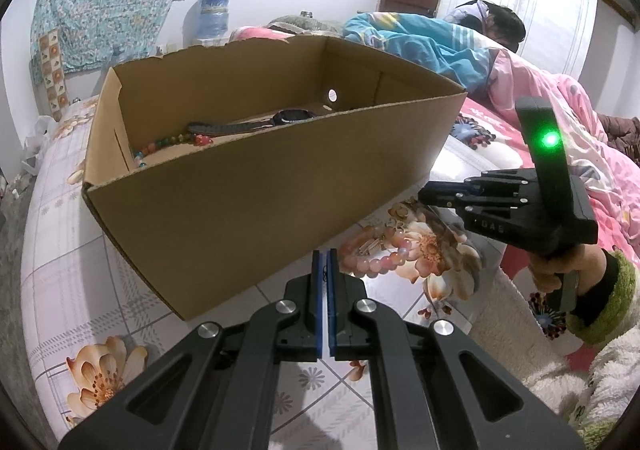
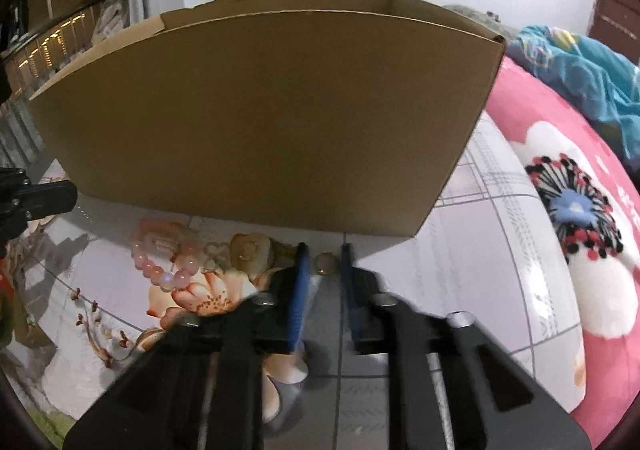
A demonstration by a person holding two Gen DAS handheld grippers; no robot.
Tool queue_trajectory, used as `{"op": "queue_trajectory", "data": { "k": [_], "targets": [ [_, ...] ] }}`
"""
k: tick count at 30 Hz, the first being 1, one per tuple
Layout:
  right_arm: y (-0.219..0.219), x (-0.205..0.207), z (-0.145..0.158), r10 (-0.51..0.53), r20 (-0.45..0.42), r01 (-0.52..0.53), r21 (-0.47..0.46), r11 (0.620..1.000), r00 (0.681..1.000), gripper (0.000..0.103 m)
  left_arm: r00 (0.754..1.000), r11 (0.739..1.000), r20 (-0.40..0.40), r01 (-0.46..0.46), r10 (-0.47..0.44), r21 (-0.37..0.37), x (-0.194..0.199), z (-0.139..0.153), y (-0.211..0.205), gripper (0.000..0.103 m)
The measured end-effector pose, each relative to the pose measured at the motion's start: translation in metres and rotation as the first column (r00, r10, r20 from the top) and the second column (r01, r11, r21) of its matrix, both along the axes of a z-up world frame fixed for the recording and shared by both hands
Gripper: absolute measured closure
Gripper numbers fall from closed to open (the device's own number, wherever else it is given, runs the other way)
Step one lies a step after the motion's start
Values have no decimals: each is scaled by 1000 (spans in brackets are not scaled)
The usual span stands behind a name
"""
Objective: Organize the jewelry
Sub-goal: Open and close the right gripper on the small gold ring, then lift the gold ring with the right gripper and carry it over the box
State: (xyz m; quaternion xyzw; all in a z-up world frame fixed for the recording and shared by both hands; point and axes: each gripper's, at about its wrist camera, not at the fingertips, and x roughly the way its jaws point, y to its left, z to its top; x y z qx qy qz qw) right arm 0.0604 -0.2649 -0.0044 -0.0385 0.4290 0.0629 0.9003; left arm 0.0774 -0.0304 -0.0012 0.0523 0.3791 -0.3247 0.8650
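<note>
Nearest the left wrist camera, the left gripper point(image 1: 326, 256) shows two black fingers with blue pads pressed flat together, nothing between them, tips just short of the near wall of an open brown corrugated cardboard box point(image 1: 256, 186). Legible writing is limited to the letters "DAS" moulded on the black body of the right gripper point(image 2: 324, 250), which a hand point(image 1: 560, 270) in a green fuzzy cuff holds at the right, a green indicator light lit on its upright part. In the right wrist view that gripper's blue-padded fingers stand slightly apart on either side of a small gold-coloured ring point(image 2: 323, 263) lying on the floral-printed white bedsheet point(image 1: 80, 270); the pads are not seen pressing on it. Left of the ring, close to the box's near wall, lies a pink translucent bead bracelet point(image 2: 168, 270), with a pale hair clip point(image 2: 160, 244) inside its loop and small gold pieces point(image 2: 240, 252) between bracelet and ring, too small to identify. Inside the box, on its floor, lie a black wristwatch with a round face point(image 1: 256, 122) and a string of multicoloured beads point(image 1: 168, 144). Far right, a pink flower-patterned quilt point(image 2: 560, 210) covers the bed, and a person point(image 1: 460, 34) lies there under blue bedding. A blue water bottle point(image 1: 214, 14) stands at the far wall.
</note>
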Motion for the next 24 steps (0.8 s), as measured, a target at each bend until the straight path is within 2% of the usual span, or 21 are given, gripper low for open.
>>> {"op": "queue_trajectory", "data": {
  "k": [4,16,22,24],
  "targets": [
    [-2,-5,2,-1,7,1,25,1000,1000,102,1000,1000,0,-1,1,1,0,0,0,102],
    [-14,-28,9,-30,-2,30,67,997,1000,103,1000,1000,9,7,-7,1,-2,2,-1,102],
    [-27,-27,12,-58,-7,59,87,994,998,103,1000,1000,14,9,-9,1,-2,4,-2,102],
    [-26,-25,10,-59,-15,60,68,996,998,103,1000,1000,14,9,-9,2,-2,5,-1,102]
  ]
}}
